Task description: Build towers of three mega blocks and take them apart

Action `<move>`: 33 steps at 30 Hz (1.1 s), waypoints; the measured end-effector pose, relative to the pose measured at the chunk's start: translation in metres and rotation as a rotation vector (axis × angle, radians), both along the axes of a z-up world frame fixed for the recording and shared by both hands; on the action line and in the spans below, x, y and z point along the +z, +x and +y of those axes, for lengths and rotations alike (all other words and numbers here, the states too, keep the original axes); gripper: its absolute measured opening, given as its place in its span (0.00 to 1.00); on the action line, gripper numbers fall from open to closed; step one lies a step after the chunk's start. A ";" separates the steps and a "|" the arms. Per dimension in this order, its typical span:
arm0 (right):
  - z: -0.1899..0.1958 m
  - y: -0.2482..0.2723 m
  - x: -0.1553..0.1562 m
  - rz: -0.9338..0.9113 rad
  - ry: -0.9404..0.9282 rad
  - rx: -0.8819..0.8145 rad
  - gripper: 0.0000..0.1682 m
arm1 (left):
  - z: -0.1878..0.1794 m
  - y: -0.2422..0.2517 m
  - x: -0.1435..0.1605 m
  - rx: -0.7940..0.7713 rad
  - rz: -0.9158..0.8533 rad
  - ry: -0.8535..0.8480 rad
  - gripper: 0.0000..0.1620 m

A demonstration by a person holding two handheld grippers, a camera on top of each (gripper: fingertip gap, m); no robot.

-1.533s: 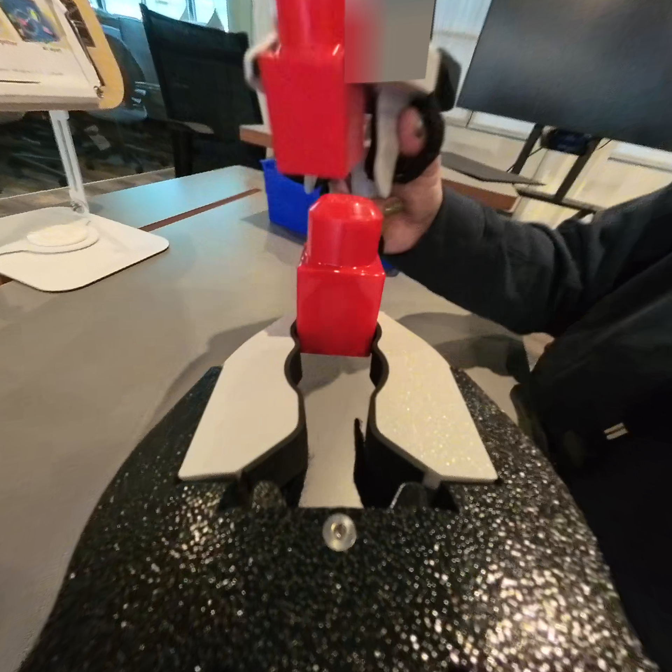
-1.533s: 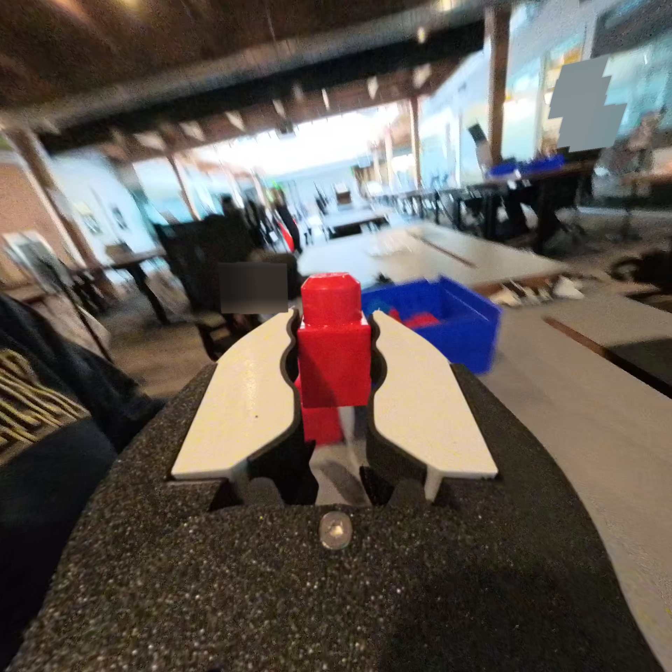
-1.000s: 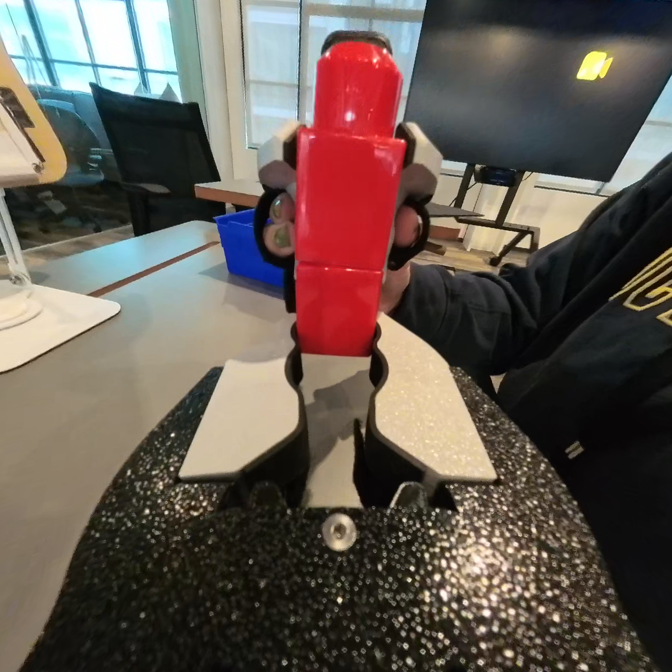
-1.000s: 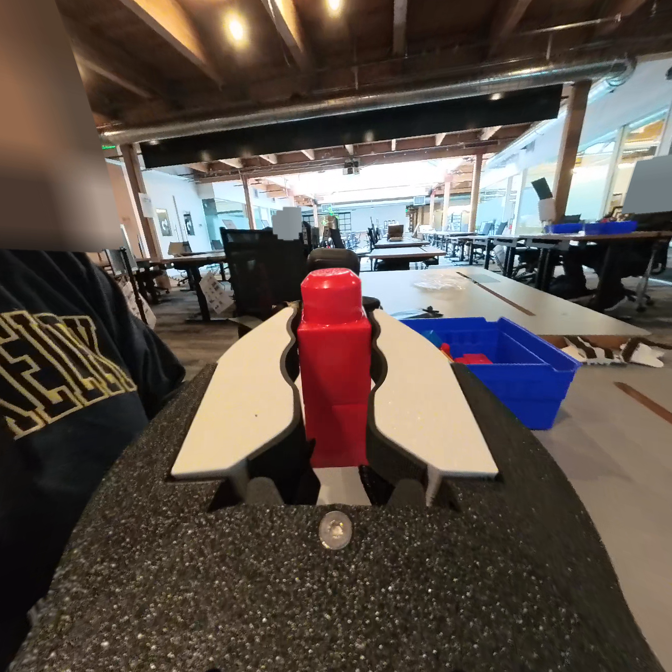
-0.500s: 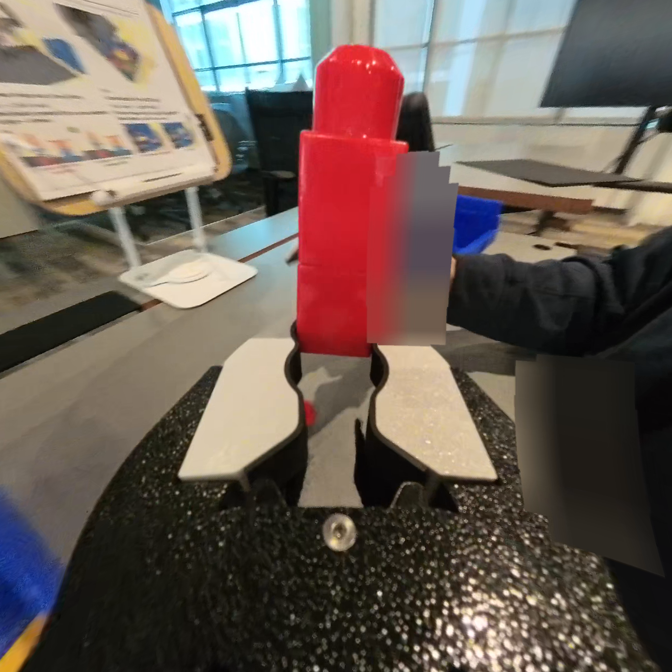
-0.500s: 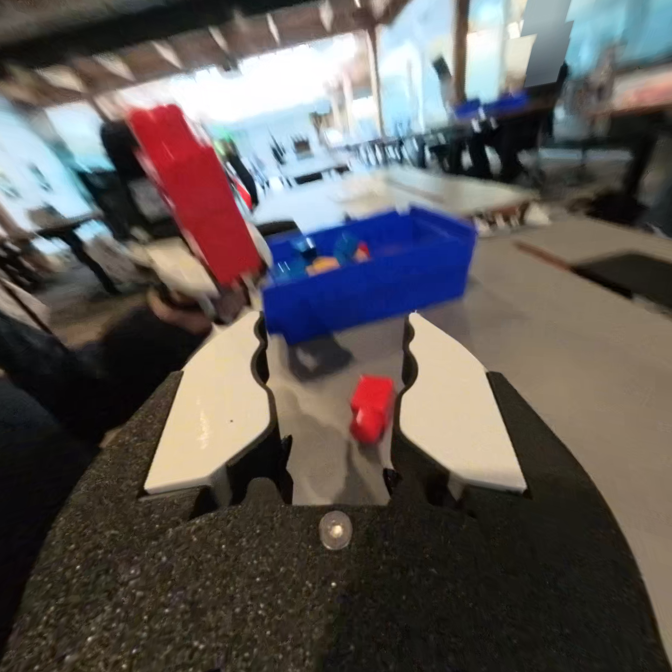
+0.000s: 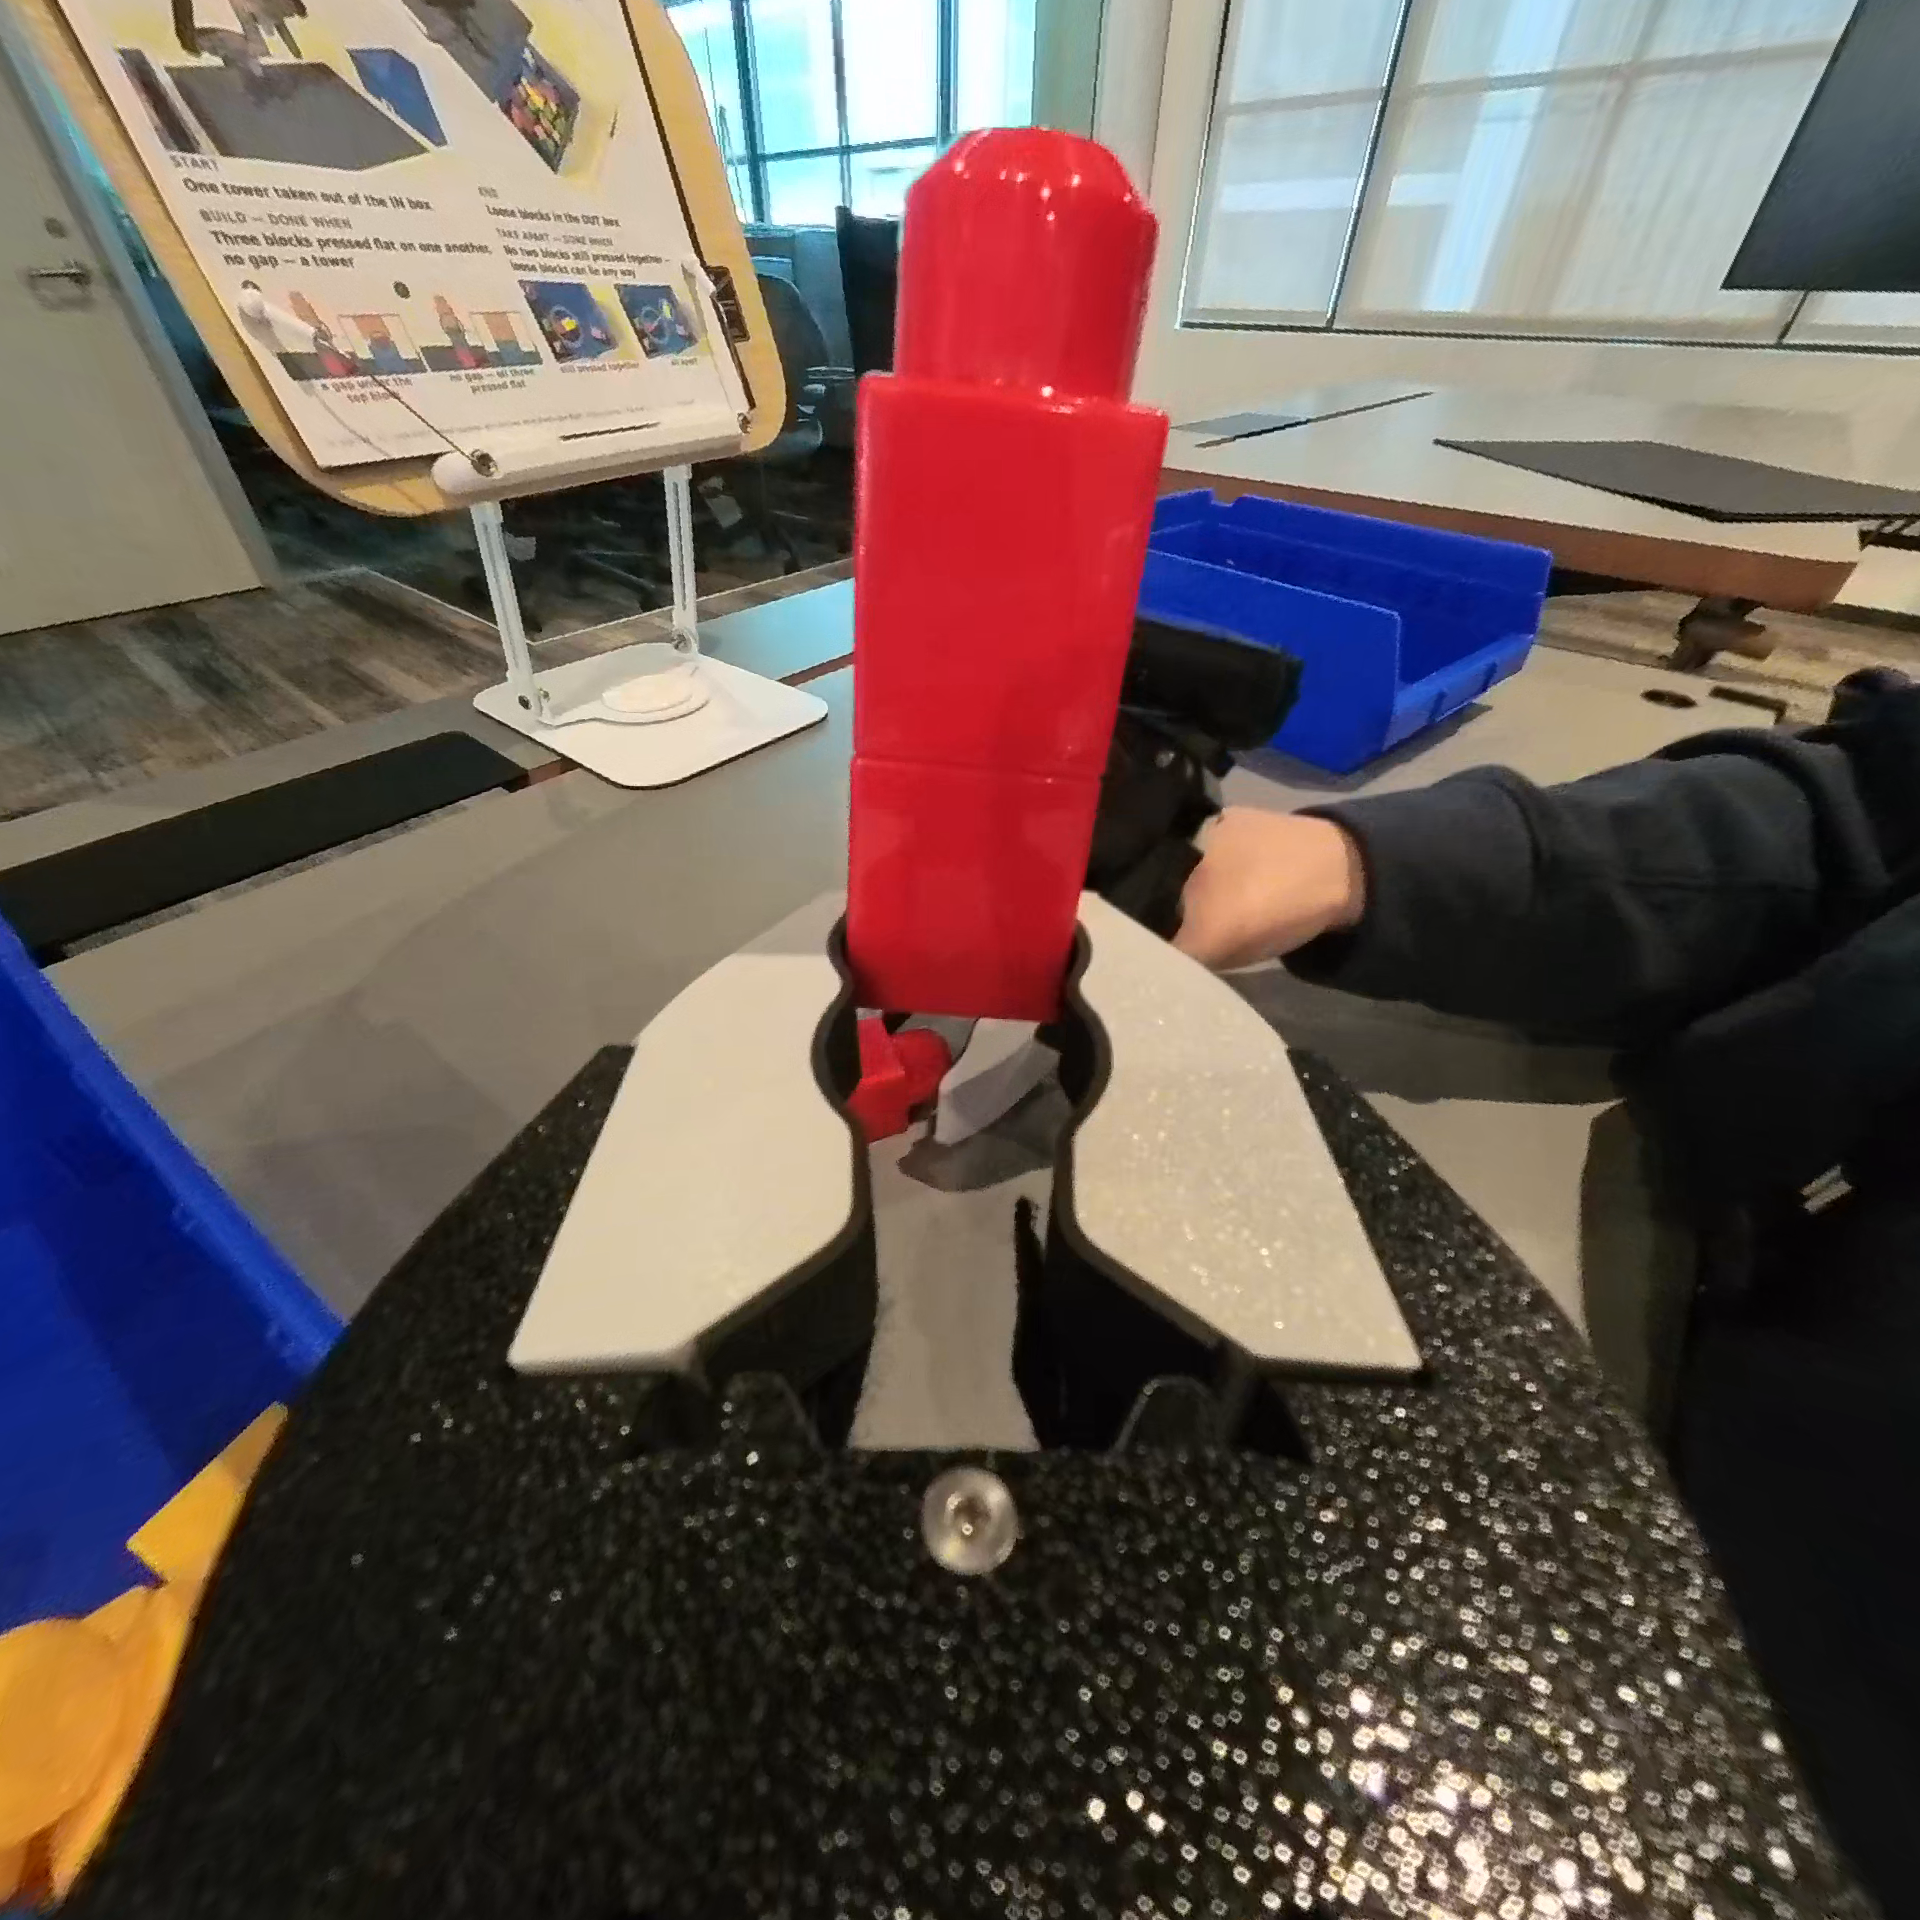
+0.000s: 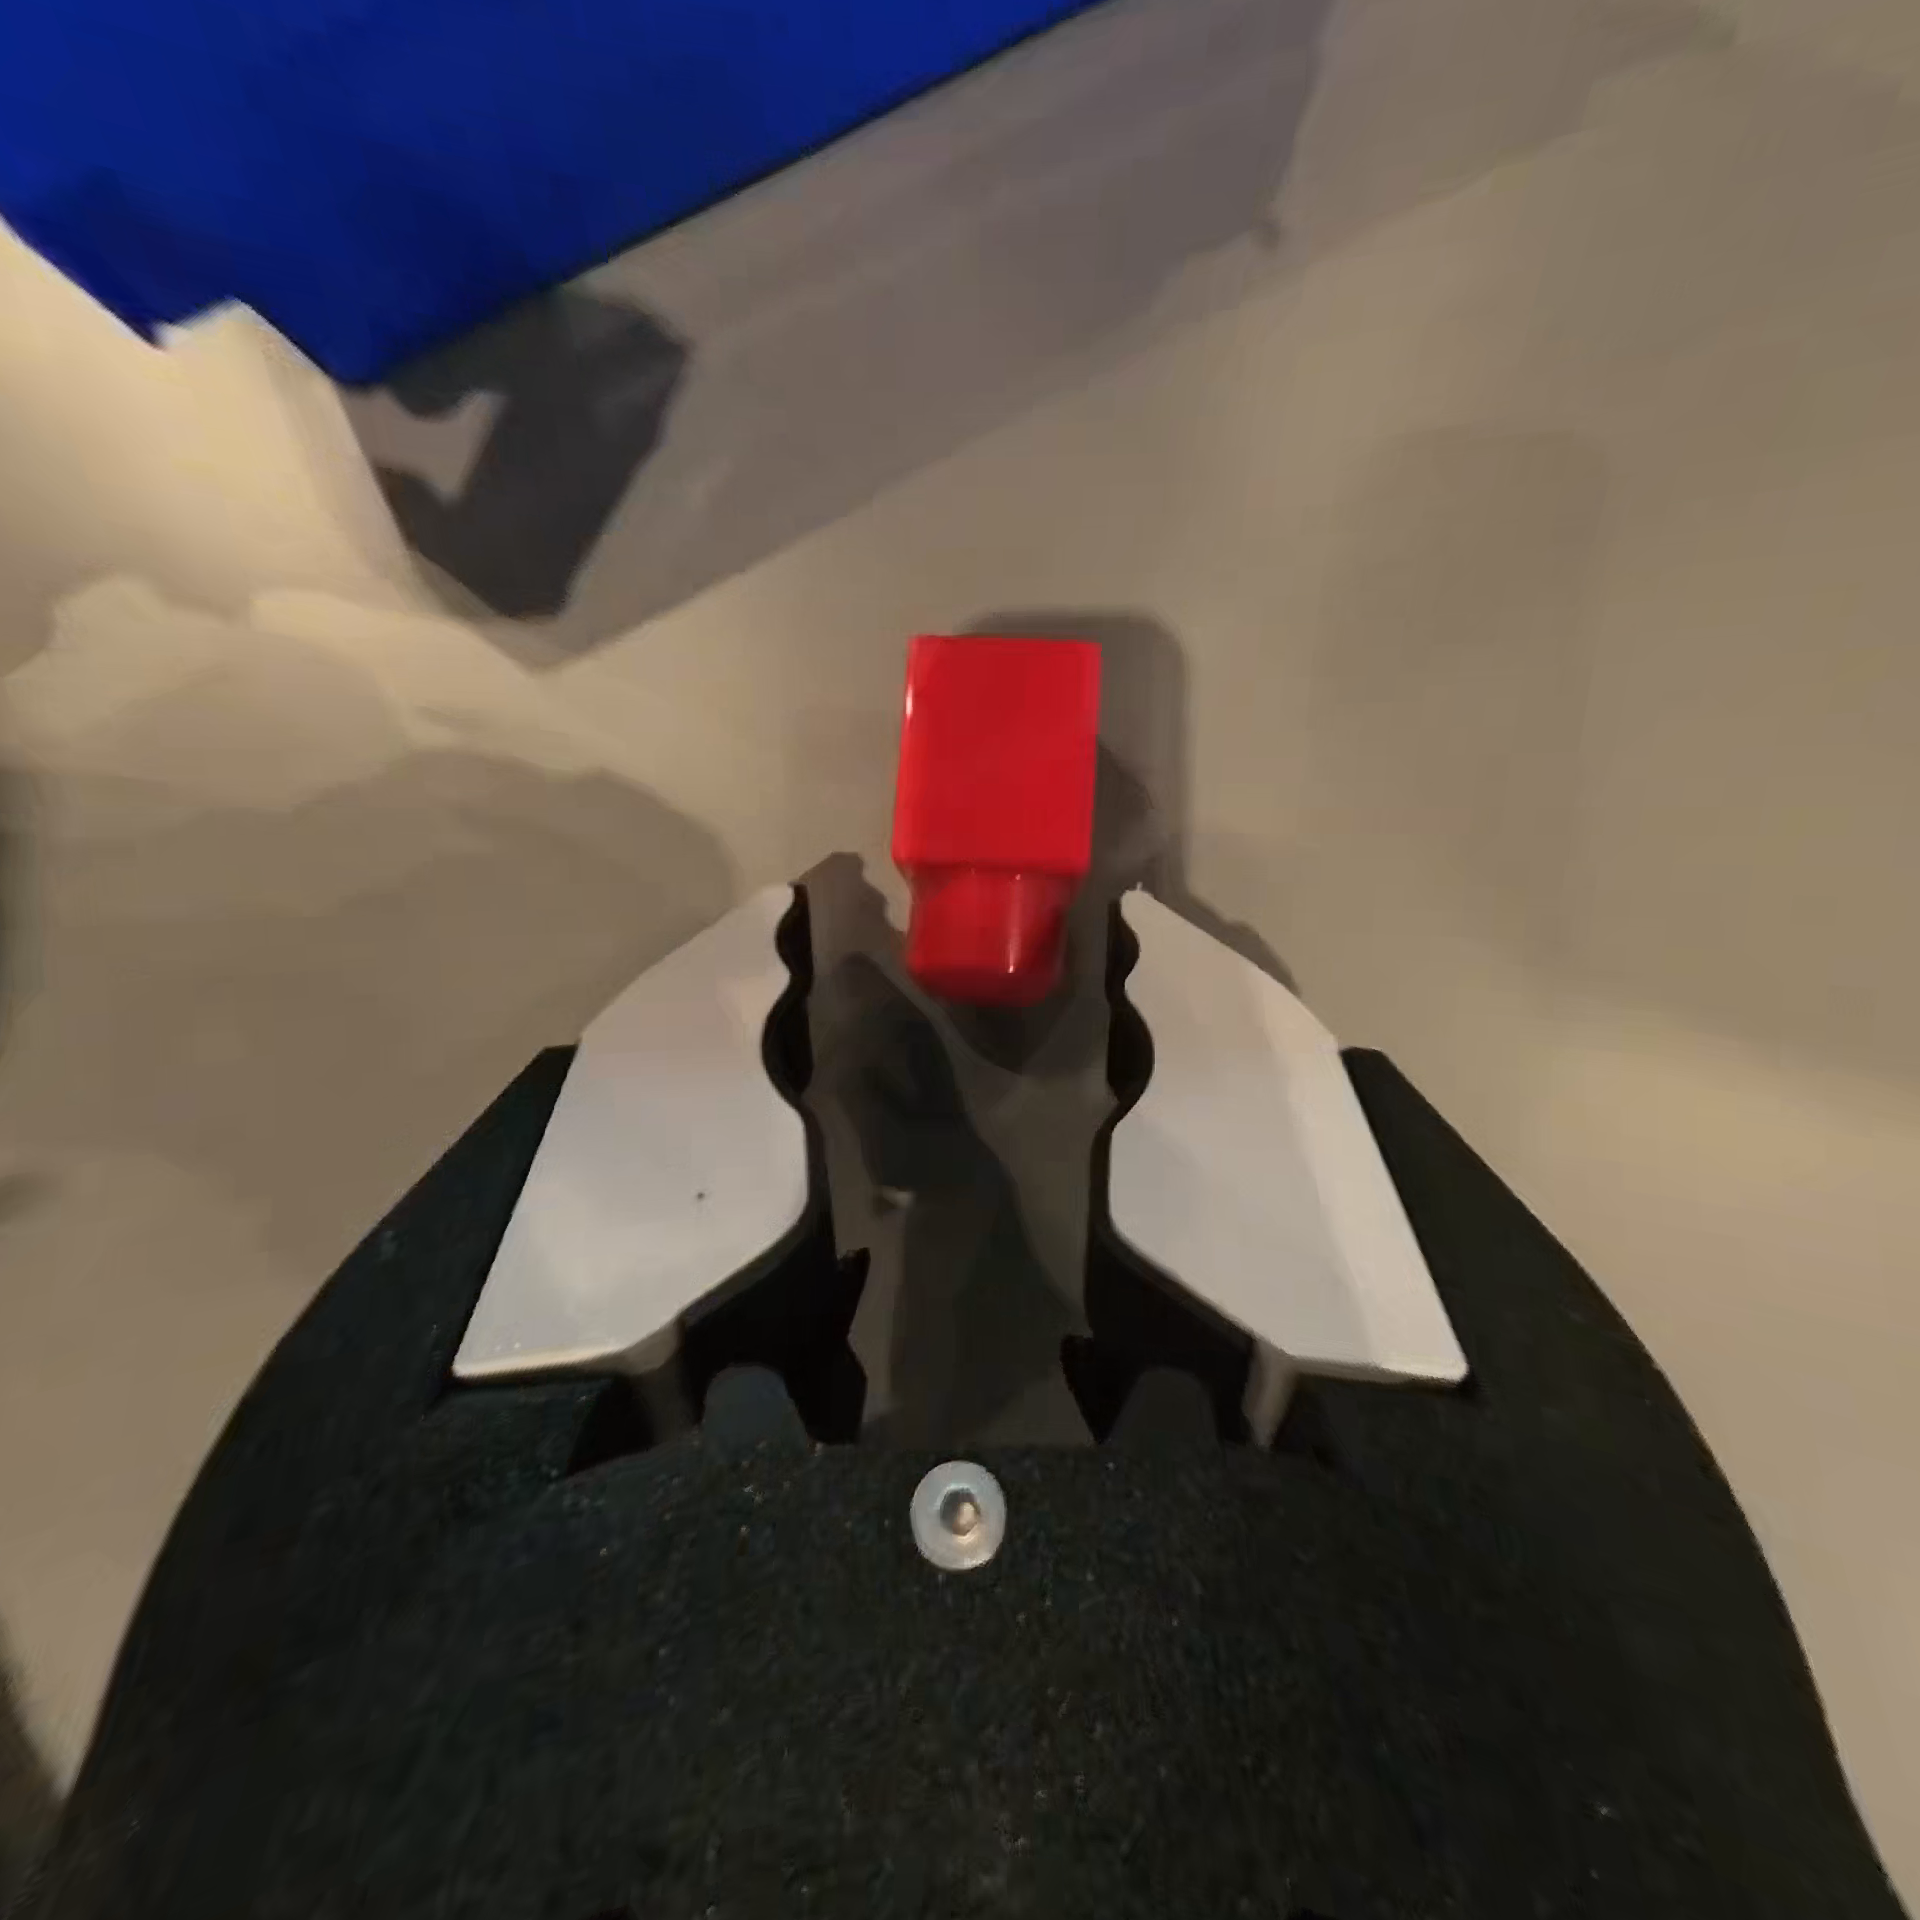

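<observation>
Red 2-block stack (image 7: 997, 665) upright, stud up, clamped at base by left gripper (image 7: 961, 997). Loose red block (image 8: 992, 816) lies flat on table (image 8: 1455, 623), stud toward right gripper (image 8: 961, 914), jaws spread, empty.

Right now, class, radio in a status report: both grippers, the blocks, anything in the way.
Left gripper shut on red two-block stack. Right gripper open over loose red block lying on table. Blue bin beyond; nothing between fingers and block.

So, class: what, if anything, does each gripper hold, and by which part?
The left gripper holds the red two-block stack by its bottom block. The right gripper holds nothing; a loose red block lies on the table.
</observation>
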State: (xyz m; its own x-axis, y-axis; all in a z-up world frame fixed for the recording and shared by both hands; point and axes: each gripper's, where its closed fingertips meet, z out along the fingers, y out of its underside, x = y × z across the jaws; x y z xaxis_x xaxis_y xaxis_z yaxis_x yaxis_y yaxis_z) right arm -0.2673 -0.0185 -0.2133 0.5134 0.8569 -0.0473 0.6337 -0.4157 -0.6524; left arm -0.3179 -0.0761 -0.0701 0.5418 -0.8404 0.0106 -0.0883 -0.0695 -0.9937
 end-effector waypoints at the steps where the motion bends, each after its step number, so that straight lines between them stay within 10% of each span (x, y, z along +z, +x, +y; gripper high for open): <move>1: 0.002 -0.001 -0.003 -0.015 0.012 0.002 0.32 | 0.000 0.000 0.000 -0.003 -0.002 -0.001 0.21; 9: 0.012 -0.003 0.003 0.054 0.056 0.070 0.22 | 0.003 0.008 -0.009 -0.016 0.022 -0.011 0.21; 15: 0.006 0.066 0.101 -0.021 0.261 0.267 0.21 | 0.015 0.022 -0.036 -0.004 0.227 -0.047 0.21; 20: -0.014 0.112 0.157 -0.464 0.353 0.508 0.21 | 0.025 0.065 -0.067 -0.056 0.431 -0.057 0.21; 25: -0.026 0.138 0.148 -0.835 0.258 0.648 0.21 | 0.029 0.097 -0.087 -0.121 0.607 -0.022 0.21; 33: -0.038 0.142 0.131 -0.876 0.256 0.706 0.21 | 0.025 0.107 -0.095 -0.179 0.687 -0.025 0.21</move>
